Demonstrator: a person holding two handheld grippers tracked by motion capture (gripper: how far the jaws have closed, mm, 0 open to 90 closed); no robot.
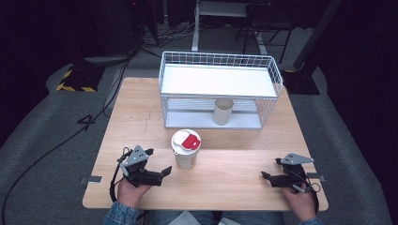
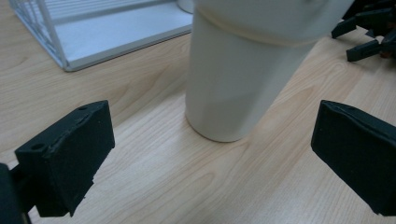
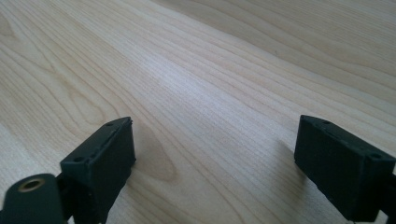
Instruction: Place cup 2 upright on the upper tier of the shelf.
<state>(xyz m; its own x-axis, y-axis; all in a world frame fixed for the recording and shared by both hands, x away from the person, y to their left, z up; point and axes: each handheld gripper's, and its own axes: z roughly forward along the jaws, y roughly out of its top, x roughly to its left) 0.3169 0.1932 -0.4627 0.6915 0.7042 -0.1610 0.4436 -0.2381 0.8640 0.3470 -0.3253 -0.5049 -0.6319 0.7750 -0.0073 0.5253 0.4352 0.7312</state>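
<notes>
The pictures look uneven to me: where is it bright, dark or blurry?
High view: the table is lit, the room around it almost black. Left gripper view: the white cup is close and soft-edged, cut off at the top. Right gripper view: a pale sheen on the wood, grain soft farther off.

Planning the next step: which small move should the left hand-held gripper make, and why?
Probably ease the left hand-held gripper forward around the lidded cup: its jaws are open, the cup stands just ahead between them, untouched.
</notes>
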